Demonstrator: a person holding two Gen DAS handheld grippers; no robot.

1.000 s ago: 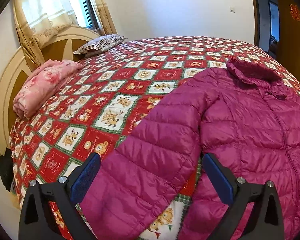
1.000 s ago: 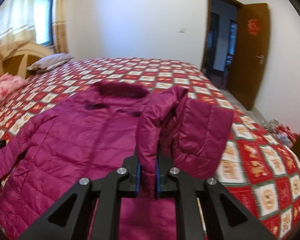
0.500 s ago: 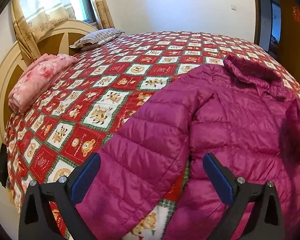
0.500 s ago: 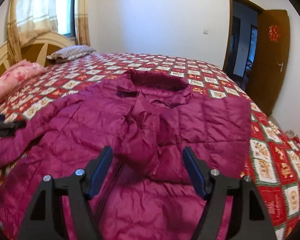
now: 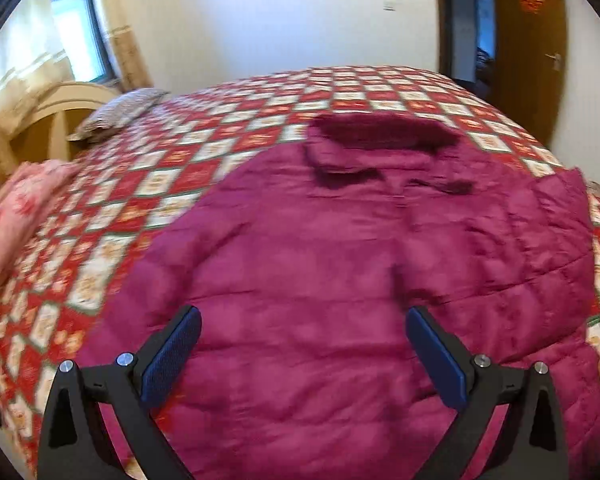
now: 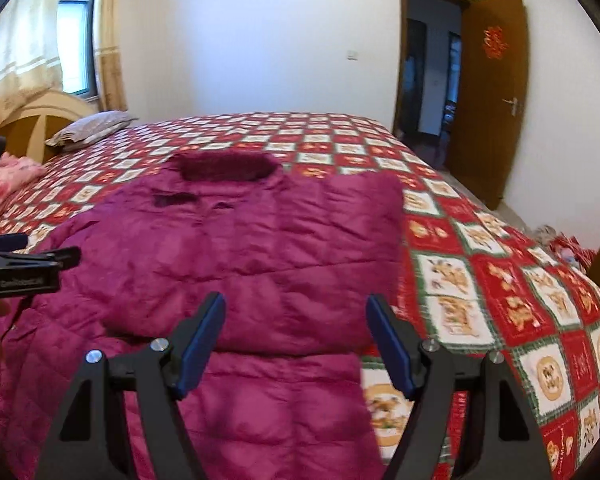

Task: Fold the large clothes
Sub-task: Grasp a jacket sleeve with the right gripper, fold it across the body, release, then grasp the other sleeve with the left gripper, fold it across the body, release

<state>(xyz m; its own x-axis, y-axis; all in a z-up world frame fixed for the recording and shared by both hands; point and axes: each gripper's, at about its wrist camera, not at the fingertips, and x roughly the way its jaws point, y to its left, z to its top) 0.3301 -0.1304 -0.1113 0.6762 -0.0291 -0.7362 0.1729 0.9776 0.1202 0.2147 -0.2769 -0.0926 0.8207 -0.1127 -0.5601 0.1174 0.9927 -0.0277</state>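
Lying flat on the patterned quilt (image 6: 480, 280): magenta puffer jacket (image 6: 260, 248), right sleeve resting folded across its chest. Right gripper (image 6: 296, 336) is hovering above that sleeve, jaws just opened, gripping nothing. Left gripper (image 5: 304, 356), spread empty, is hovering over the jacket, likely seeking the other sleeve.

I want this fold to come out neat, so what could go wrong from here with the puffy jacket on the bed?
1. The folded-in sleeve lies loose on the magenta jacket; the right tool has just opened and released it, so the puffy fabric may spring back.
2. The other sleeve is still spread out toward the bed edge; dragging it could shift the whole jacket on the quilt.
3. The open left tool could snag the body.
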